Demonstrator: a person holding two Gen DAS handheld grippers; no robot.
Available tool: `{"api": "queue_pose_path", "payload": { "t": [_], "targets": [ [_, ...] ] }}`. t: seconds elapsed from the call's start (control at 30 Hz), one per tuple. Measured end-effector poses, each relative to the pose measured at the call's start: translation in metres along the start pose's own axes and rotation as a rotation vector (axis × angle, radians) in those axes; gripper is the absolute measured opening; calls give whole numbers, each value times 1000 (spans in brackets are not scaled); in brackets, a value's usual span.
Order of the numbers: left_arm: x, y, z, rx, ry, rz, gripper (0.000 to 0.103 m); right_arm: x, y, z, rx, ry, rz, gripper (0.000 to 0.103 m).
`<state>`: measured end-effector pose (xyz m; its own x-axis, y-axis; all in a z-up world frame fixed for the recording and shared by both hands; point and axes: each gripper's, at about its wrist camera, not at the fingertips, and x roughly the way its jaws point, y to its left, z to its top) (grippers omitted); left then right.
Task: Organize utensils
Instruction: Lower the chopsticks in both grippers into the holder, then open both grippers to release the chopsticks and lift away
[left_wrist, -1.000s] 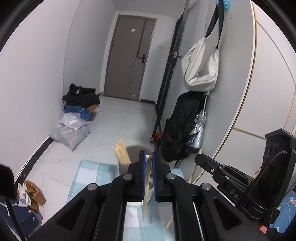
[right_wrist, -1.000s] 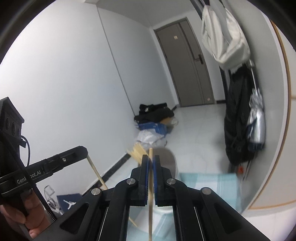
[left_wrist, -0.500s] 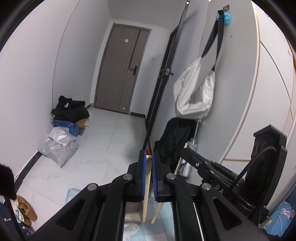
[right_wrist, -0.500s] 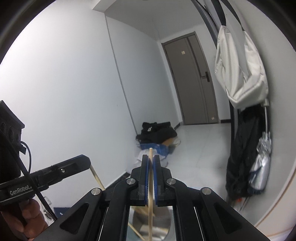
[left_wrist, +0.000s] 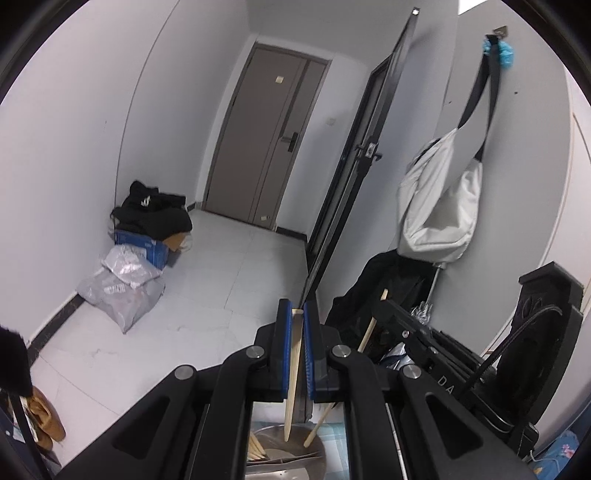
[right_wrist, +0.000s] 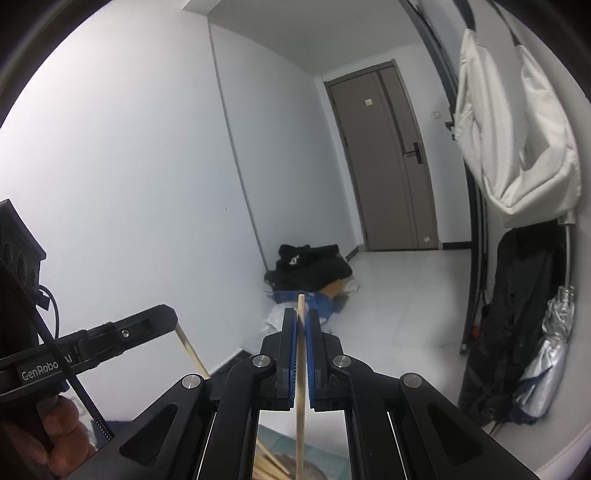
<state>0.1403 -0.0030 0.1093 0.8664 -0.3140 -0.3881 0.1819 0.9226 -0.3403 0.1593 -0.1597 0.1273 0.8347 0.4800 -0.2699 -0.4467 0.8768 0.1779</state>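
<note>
Two pale wooden chopsticks are up in the air, one clamped in each gripper! The left gripper (left_wrist: 294, 325), black with blue pads, is pinched tight on a flat, tapering pale wooden chopstick (left_wrist: 293, 373) that hangs almost straight down, its narrow tip pointing into a round metal container (left_wrist: 280, 448) below. More pale wooden sticks (left_wrist: 256, 449) lie inside that container at its left edge. Beside it on the right, the right gripper (left_wrist: 384, 306) shows from the side, gripping a round pale wooden chopstick (left_wrist: 367, 332) that slants down toward the same container.

From the right wrist view, the right gripper (right_wrist: 302, 325) is squeezed shut on that round stick (right_wrist: 300, 387), which stands near upright between the blue pads, its top poking just above them. The left gripper (right_wrist: 173, 317) reaches in from the left, a hand (right_wrist: 55, 435) wrapped around its handle.

Around them: a white tiled floor (left_wrist: 229, 280), a grey-brown door (left_wrist: 262, 147) at the far end, a black garment heaped on a blue box (left_wrist: 142, 247) with grey plastic bags (left_wrist: 122, 288) against the left wall. On the right wall hangs a white bag (left_wrist: 439, 210) on a black strap, above dark clothing (left_wrist: 391, 284) and a folded silver umbrella (right_wrist: 546, 354). A light blue mat (left_wrist: 332, 432) lies under the container.
</note>
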Motion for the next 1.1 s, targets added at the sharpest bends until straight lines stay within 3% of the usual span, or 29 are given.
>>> {"api": "queue_pose_path", "payload": {
  "t": [0.3,0.7,1.1],
  "targets": [
    [19,16,-19,-70,36,31,3,30,4,-27,-58,34,5,4],
    [23,24,-32,-65,77,42,3,34,7,-52,-169,37,51,4],
    [39,36,-57,-85,257,24,3,33,6,-89,-218,118,84,4]
  ]
}}
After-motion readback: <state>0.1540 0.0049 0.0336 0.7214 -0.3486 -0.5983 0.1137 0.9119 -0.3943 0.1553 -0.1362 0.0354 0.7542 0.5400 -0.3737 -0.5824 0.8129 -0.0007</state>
